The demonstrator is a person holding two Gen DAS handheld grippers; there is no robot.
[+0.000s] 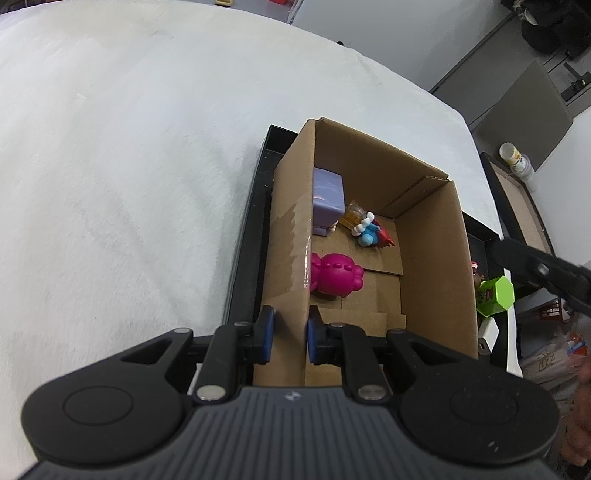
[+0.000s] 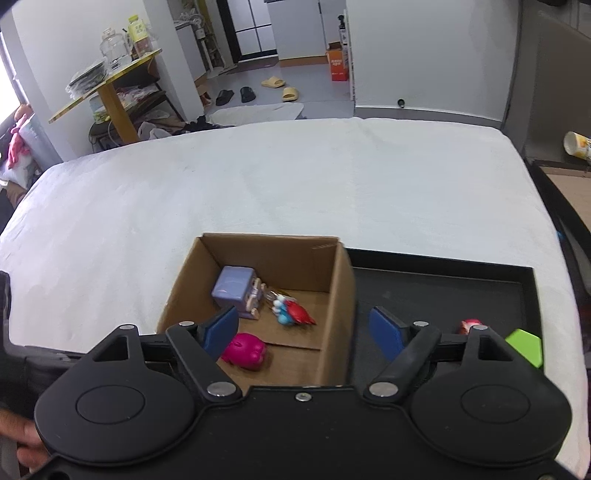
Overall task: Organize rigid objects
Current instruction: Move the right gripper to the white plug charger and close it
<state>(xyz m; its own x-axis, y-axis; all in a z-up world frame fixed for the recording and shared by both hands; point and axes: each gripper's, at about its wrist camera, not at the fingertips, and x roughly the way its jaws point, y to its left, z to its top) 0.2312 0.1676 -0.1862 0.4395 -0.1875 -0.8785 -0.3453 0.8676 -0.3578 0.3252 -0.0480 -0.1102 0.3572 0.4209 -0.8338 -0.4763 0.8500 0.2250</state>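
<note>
We pinch the side wall of the long cardboard box (image 1: 436, 258) with our left claw (image 1: 290, 334), box pointing away, right claw (image 2: 303, 332) wide, holding nothing.

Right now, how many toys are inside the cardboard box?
3 visible: a purple cube toy at the back, a blue-and-red figure beside it, a pink figure nearer; the walls may hide others.

Beyond the worktop we see a yellow side table (image 2: 110, 79) carrying a glass jar (image 2: 113, 46) and a bottle (image 2: 137, 27), sandals (image 2: 275, 82) and dark slippers (image 2: 236, 95) on the floor, and an orange carton (image 2: 338, 65).
</note>
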